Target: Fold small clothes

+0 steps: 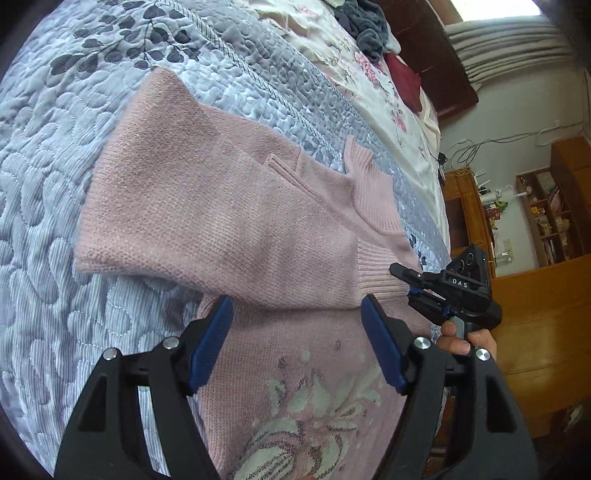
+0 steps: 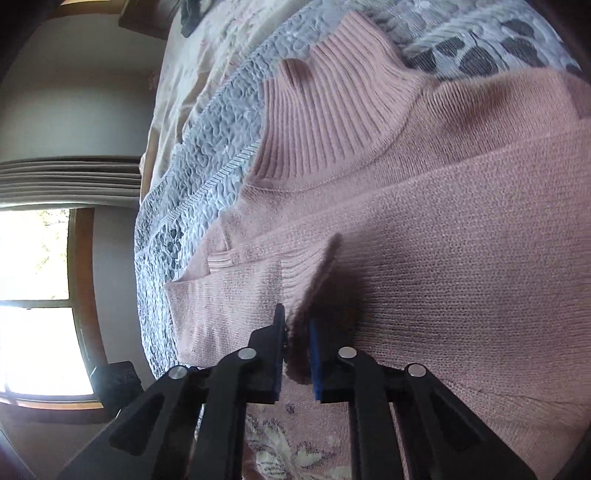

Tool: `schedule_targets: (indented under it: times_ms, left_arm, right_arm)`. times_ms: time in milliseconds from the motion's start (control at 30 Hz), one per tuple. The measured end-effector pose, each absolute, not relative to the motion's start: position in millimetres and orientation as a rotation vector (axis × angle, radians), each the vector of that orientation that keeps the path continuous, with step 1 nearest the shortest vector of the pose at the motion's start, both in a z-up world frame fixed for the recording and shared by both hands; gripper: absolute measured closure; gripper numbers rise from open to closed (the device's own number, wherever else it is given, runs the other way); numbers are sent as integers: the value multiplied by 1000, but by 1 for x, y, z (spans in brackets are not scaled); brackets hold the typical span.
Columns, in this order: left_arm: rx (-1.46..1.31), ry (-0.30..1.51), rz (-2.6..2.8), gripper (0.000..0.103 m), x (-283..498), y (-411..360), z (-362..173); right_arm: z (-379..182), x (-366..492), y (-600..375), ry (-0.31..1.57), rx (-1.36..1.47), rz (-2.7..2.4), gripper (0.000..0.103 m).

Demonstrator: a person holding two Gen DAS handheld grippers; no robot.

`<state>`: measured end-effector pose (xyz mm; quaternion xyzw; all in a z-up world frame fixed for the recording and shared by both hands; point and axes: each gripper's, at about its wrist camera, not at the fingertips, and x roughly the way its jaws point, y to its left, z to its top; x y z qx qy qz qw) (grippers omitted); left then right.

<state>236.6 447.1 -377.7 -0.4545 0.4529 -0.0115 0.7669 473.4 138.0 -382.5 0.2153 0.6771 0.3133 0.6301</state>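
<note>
A pink knitted sweater (image 1: 236, 206) with a pale flower pattern lies on the blue-grey quilt (image 1: 55, 229). One sleeve is folded across its body, and the ribbed cuff (image 1: 373, 269) ends near the bed's edge. My left gripper (image 1: 295, 301) hovers open over the sweater's body with nothing between its blue pads (image 1: 212, 343). In the same view a hand holds my right gripper (image 1: 402, 275) at that cuff. The right wrist view shows the right gripper (image 2: 295, 317) shut on a pinch of the pink sweater (image 2: 443, 229) beside the cuff ribbing. The ribbed collar (image 2: 325, 118) lies beyond.
A pile of dark clothes (image 1: 365, 22) and a dark red item (image 1: 404, 81) sit on a floral sheet (image 1: 369, 85) at the far end of the bed. Wooden cabinets and shelves (image 1: 546, 218) stand beside the bed. A bright window (image 2: 37, 295) is off the bed's edge.
</note>
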Motion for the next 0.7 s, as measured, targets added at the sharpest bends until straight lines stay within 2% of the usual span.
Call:
schedule_targets:
  times_ms: [233,700]
  left_arm:
    - [-1021,944,16,32,216,467,-368]
    - [-1046,938,58,32,199,487,-359]
  right_arm:
    - [-345,474,137,1473,400,706,97]
    - [-246,487,59,1270,307,594,97]
